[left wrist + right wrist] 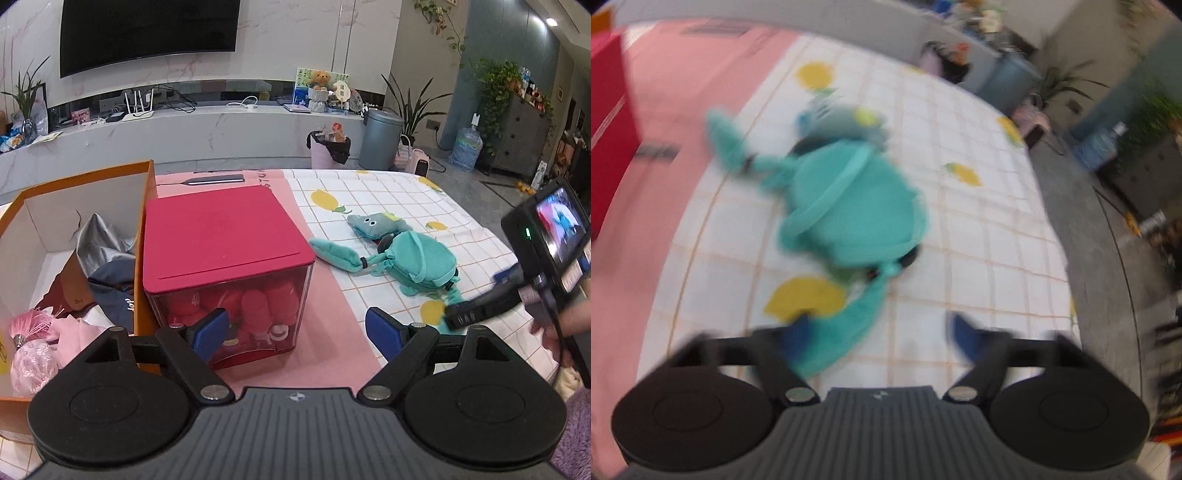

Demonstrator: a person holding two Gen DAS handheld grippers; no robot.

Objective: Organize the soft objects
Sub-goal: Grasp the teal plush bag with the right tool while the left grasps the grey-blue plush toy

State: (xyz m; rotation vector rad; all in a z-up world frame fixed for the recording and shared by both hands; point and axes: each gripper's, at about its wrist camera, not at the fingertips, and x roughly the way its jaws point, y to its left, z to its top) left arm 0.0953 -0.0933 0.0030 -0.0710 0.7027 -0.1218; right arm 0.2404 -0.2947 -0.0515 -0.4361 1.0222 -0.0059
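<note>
A teal plush bag [417, 264] [857, 206] with a grey animal head [373, 223] lies on the lemon-print cloth [388, 192]. My right gripper [881, 336] hovers open just over the toy's near end; the teal tail [849, 321] runs between its jaws, close to the left pad. This view is blurred. My left gripper [297, 332] is open and holds nothing, in front of a clear box with a red lid [221, 229] that holds red rolled items. An orange cardboard box [144, 206] at the left holds clothes and pink soft things.
A pink mat [332, 302] lies under the red-lidded box. A dark flat object [216, 180] rests at the mat's far edge. A purple fluffy fabric [576, 435] shows at the bottom right. Beyond the table stand two bins [380, 138].
</note>
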